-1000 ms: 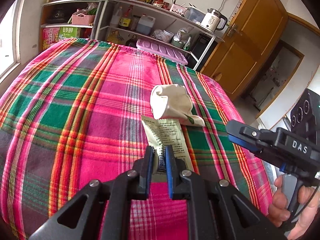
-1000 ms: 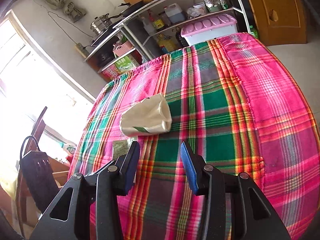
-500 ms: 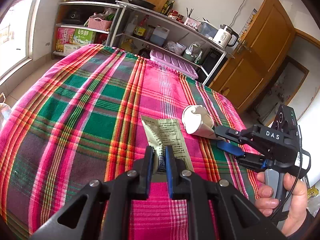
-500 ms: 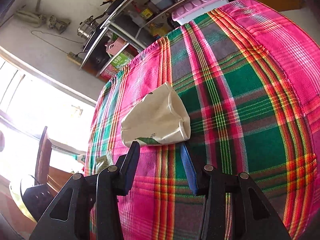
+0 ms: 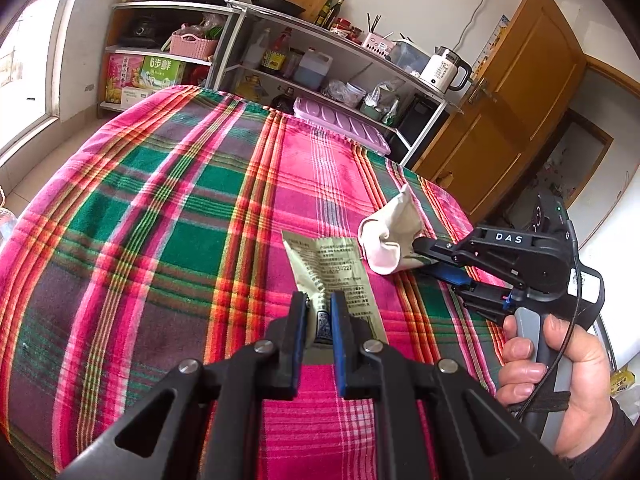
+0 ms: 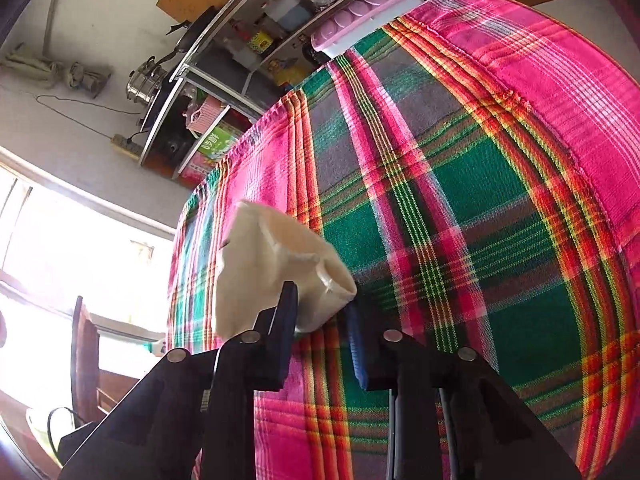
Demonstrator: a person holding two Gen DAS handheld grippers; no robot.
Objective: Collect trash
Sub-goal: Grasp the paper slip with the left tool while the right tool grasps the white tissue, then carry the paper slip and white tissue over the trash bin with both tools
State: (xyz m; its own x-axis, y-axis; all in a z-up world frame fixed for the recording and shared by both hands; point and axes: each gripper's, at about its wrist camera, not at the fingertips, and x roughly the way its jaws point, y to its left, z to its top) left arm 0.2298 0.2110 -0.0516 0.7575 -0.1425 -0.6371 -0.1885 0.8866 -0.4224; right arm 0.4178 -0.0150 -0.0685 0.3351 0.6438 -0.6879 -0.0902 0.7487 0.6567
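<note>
A crumpled cream paper cup [image 5: 390, 236] lies on its side on the bench, which is draped in a pink, green and orange plaid cloth [image 5: 180, 216]; the cup's wall is creased and dented, a green leaf motif shows near its lower edge, and its crushed mouth gapes toward the left wrist camera. Its long axis runs roughly level with the cloth, base toward the far right edge of the bench. Beside it, a flat olive-tan sachet [image 5: 332, 276] printed with small dark text points away from the left tool [image 5: 319, 320], long axis in line with the fingers, its far end lifted off the cloth. The left tool is drawn nearly together, pinching the sachet's near end between its two blue-padded fingers. The right tool [image 6: 322, 320], gripped by the person's right hand [image 5: 560, 376], stands partly open, its two fingers straddling the cup's flattened lower side; the upper finger touches the cup, but whether the lower one bears on it cannot be told. Behind the bench stand metal shelves [image 5: 280, 64] with bottles and pans, a white kettle [image 5: 442, 68] and a wooden door [image 5: 516, 108].
</note>
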